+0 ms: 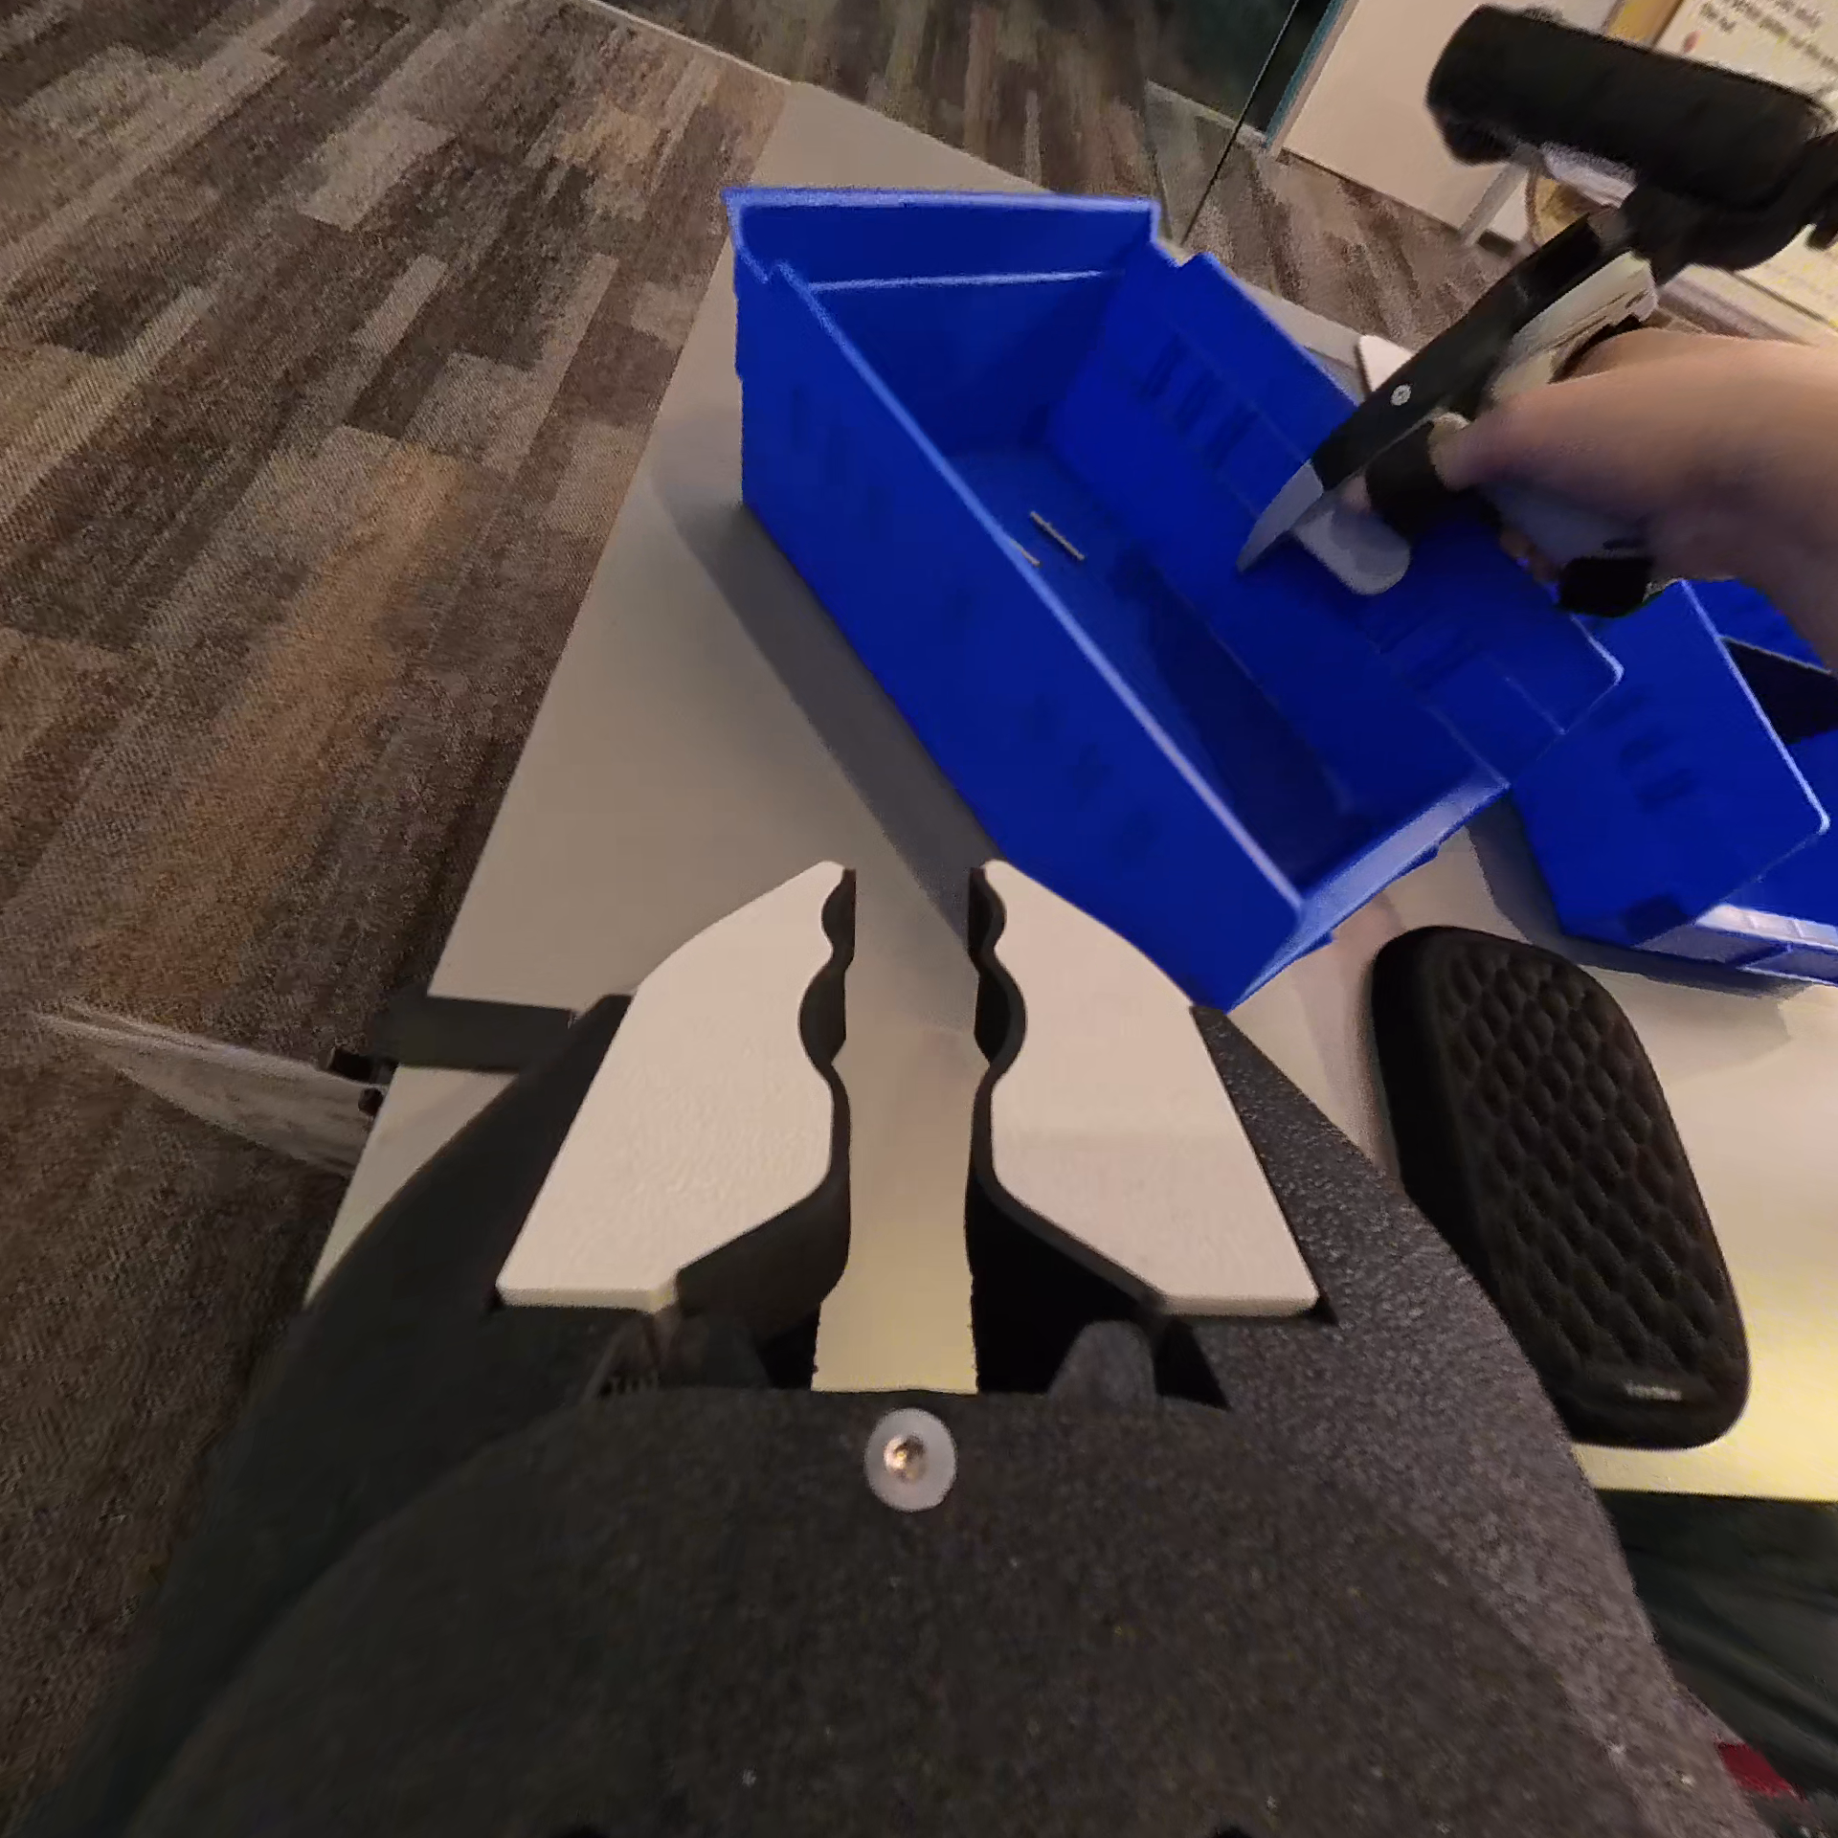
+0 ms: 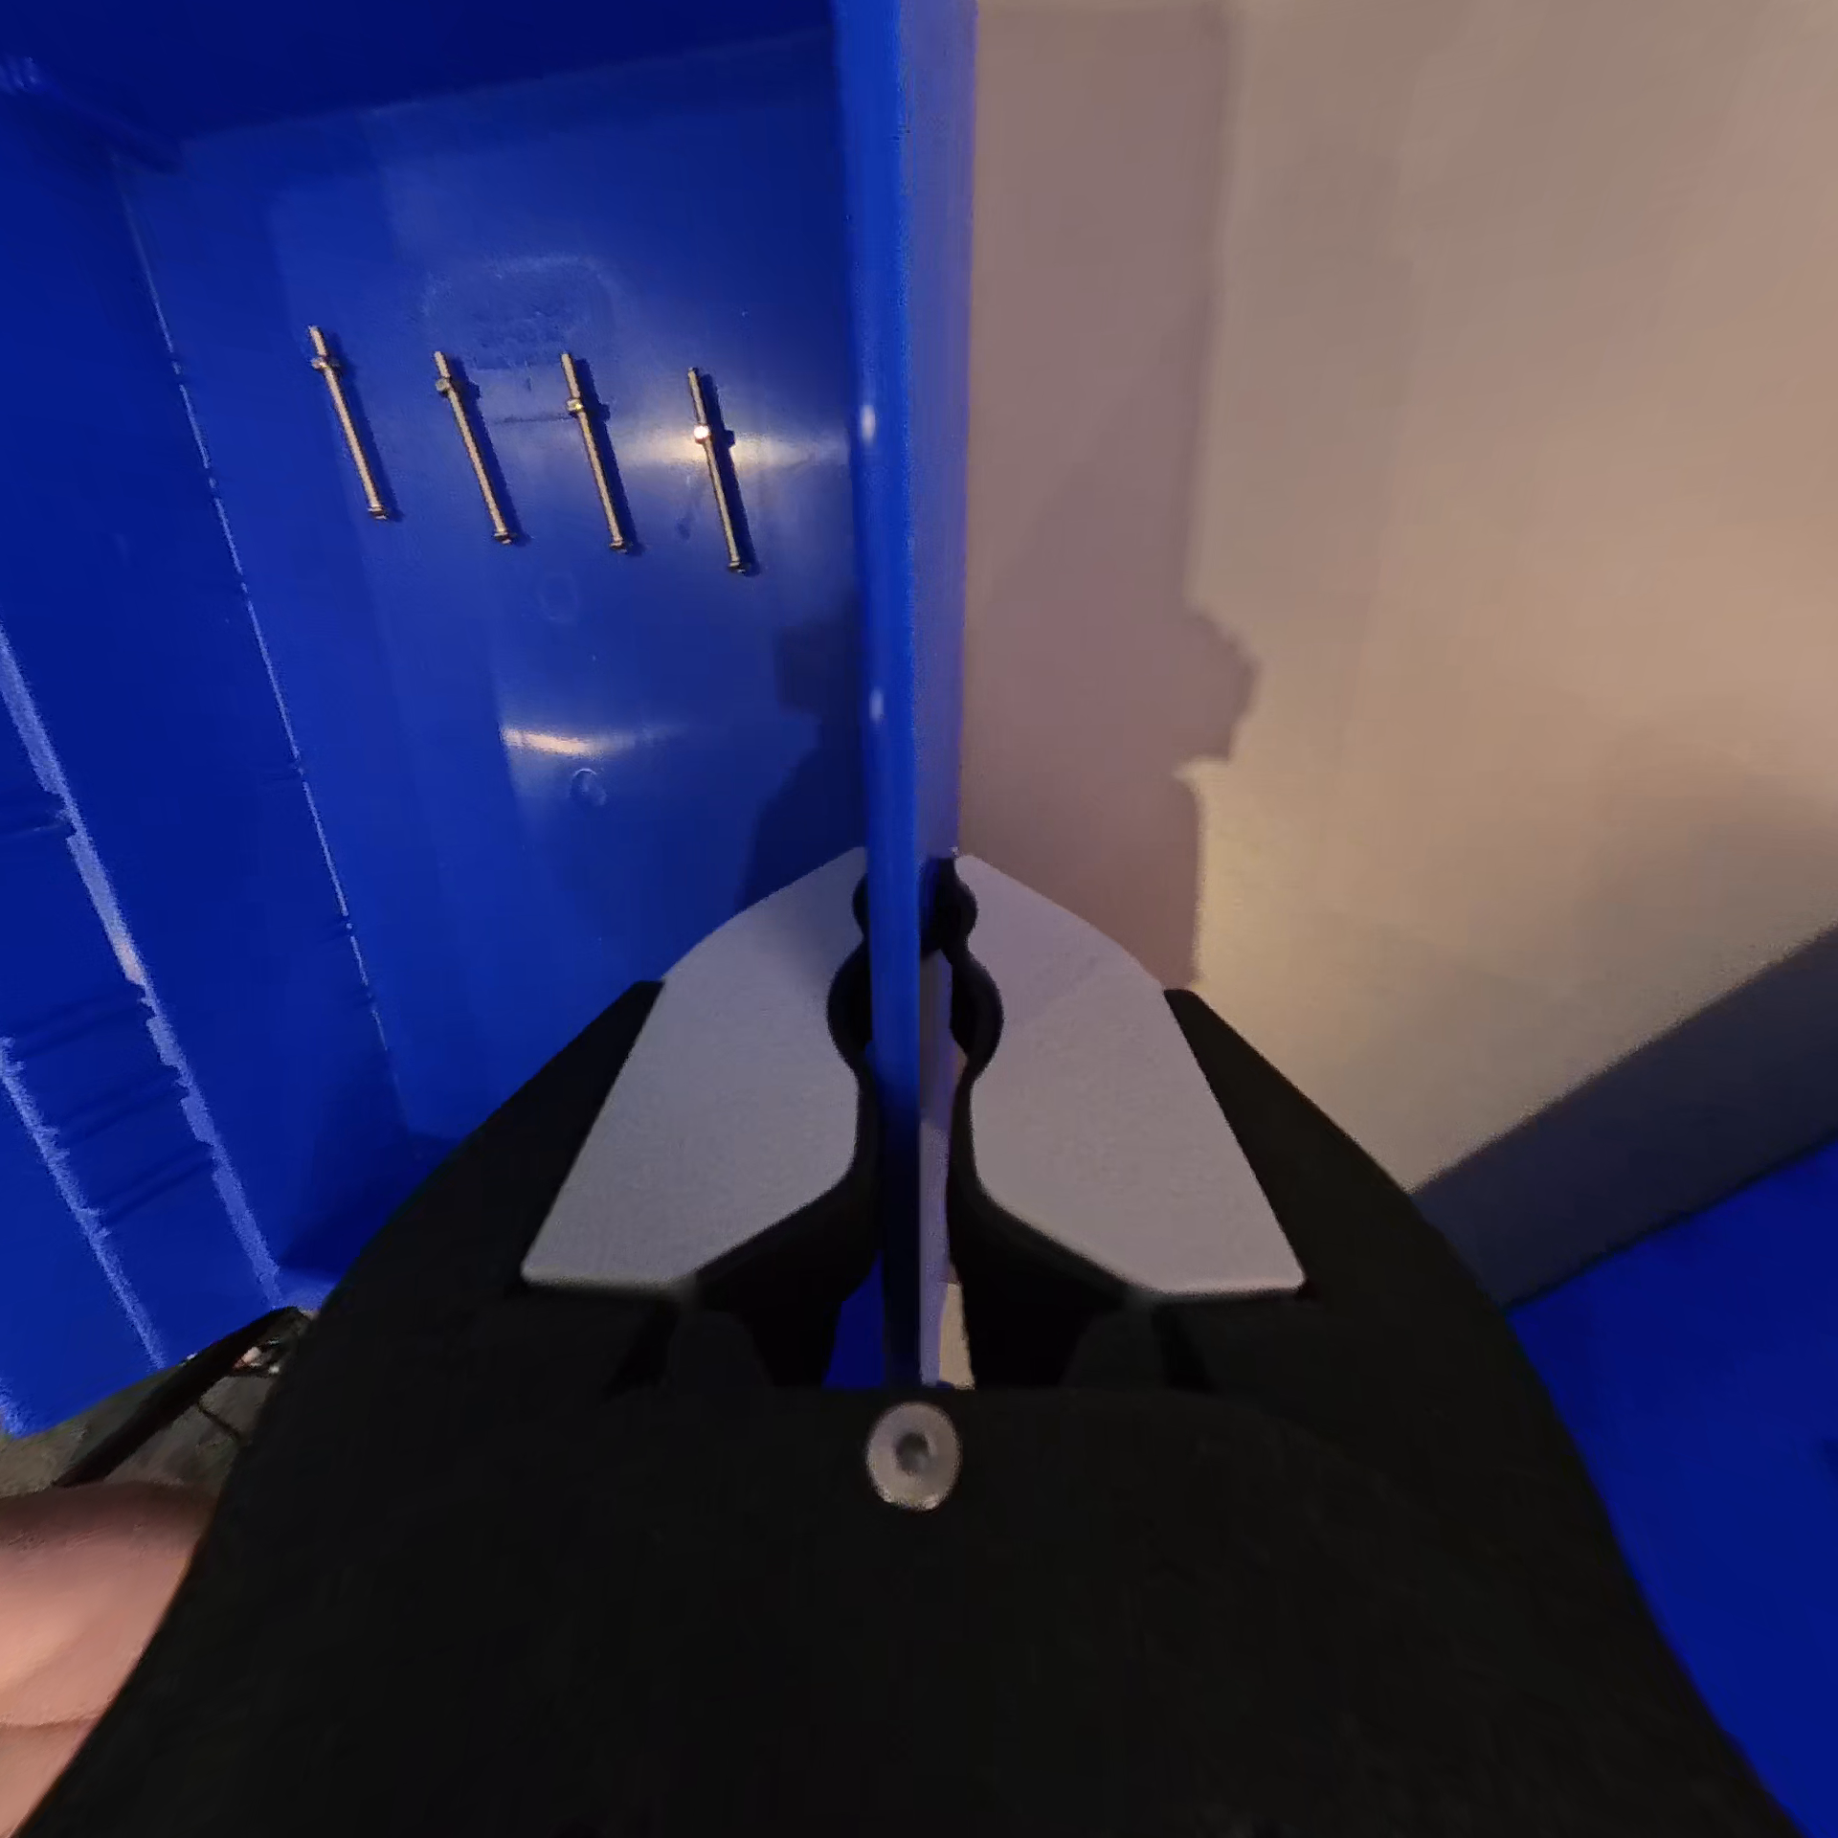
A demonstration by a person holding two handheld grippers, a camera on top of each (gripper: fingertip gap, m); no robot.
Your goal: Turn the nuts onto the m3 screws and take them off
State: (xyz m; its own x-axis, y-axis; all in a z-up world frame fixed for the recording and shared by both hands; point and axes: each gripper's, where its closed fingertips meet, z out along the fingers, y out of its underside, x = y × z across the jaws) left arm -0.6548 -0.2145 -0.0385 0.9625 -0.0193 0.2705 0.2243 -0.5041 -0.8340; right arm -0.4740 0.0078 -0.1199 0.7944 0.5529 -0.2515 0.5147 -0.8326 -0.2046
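A blue plastic bin (image 1: 995,646) stands on the pale table. Several long thin screws (image 2: 597,453), each with a small nut near one end, lie side by side on the bin floor. Only a couple of them show in the left wrist view (image 1: 1054,537). My right gripper (image 2: 907,875) is shut on the bin's side wall (image 2: 890,497); it also shows in the left wrist view (image 1: 1323,517), held by a hand. My left gripper (image 1: 910,880) is open and empty, above the table just short of the bin's near corner.
A second blue bin (image 1: 1711,796) sits behind the first, at the right. A black mesh armrest (image 1: 1552,1184) is close on the right. The table edge (image 1: 557,756) runs along the left, with patterned carpet (image 1: 249,497) beyond it.
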